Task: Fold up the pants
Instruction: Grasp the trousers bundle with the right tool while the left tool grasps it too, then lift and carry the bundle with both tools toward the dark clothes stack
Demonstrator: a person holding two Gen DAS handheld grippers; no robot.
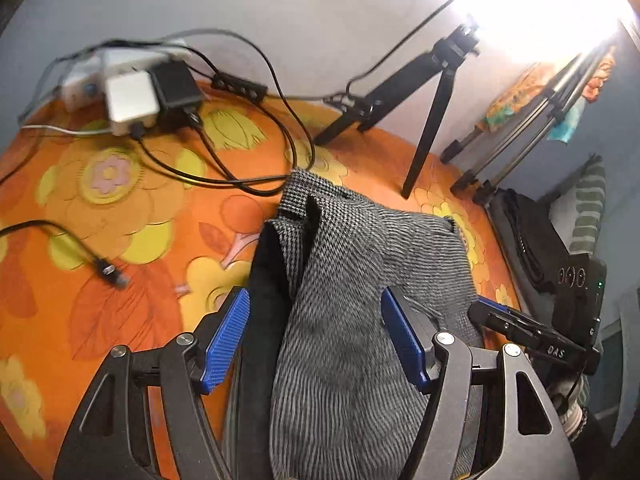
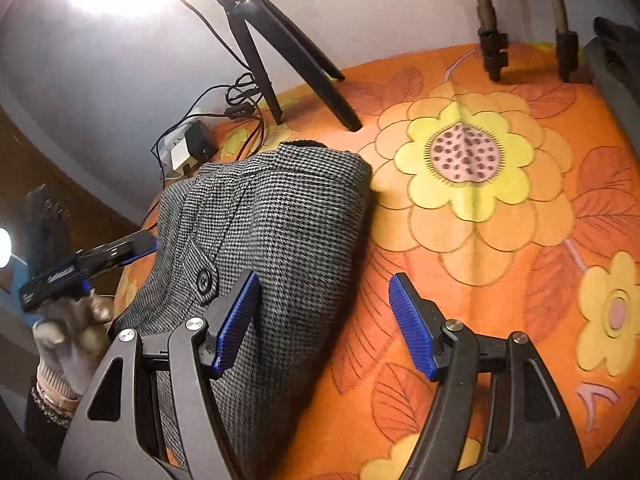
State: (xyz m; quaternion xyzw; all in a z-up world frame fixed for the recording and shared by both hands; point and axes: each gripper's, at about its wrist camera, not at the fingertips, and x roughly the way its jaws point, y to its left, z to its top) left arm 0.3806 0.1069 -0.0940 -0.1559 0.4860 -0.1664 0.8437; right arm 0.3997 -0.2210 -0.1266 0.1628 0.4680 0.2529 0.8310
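Note:
The grey houndstooth pants (image 1: 360,264) lie folded lengthwise on the orange flowered cloth, dark lining showing along their left edge. My left gripper (image 1: 316,340) is open, its blue pads (image 1: 226,340) apart on either side of the fabric. In the right wrist view the pants (image 2: 280,224) show a black button (image 2: 205,280) and their far end near the back. My right gripper (image 2: 324,324) is open above the pants' right edge, its left pad (image 2: 236,320) over the fabric and its right pad over bare cloth. The left gripper (image 2: 92,260) shows at the pants' left side.
A black tripod (image 1: 424,92) stands behind the pants, also in the right wrist view (image 2: 276,48). Chargers (image 1: 148,92) and black cables (image 1: 248,152) lie at the back left. A loose cable plug (image 1: 108,270) lies on the left. Silver tripod legs (image 1: 532,120) and dark gear (image 1: 532,236) sit on the right.

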